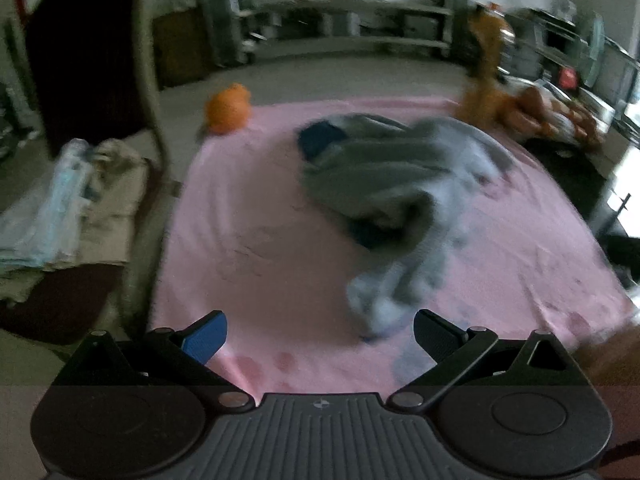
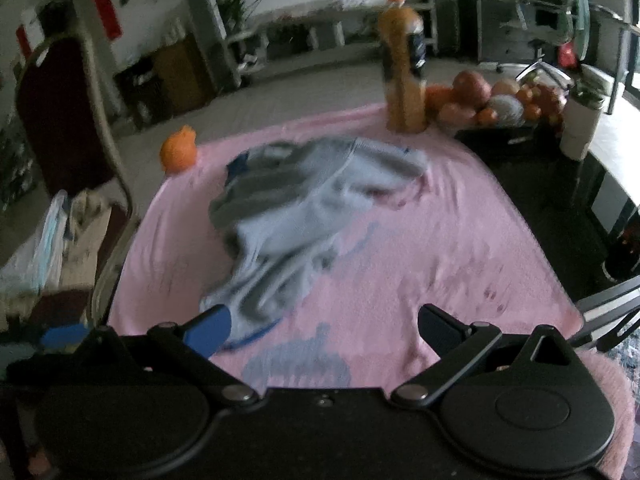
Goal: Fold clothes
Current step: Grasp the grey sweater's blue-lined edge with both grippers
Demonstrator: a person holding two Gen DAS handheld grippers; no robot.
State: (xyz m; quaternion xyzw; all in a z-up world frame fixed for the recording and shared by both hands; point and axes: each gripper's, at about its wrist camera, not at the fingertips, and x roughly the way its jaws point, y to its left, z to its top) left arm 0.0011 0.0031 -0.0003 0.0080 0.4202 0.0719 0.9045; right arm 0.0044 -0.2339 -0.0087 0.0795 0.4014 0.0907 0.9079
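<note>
A crumpled grey and pale blue garment (image 1: 392,188) (image 2: 296,208) with dark blue trim lies in a heap on a pink cloth (image 1: 248,232) (image 2: 420,248) that covers the table. One end of it trails toward the near edge. My left gripper (image 1: 320,334) is open above the near edge, and the trailing end lies just beyond its fingers. My right gripper (image 2: 324,334) is open too, with the garment's near end beside its blue left finger (image 2: 210,330). Neither holds anything.
An orange round object (image 1: 228,110) (image 2: 179,152) sits at the cloth's far left corner. An orange bottle (image 2: 402,68) and a pile of fruit (image 2: 492,100) stand at the far right. A chair (image 2: 64,120) and folded fabrics (image 1: 60,208) are at the left.
</note>
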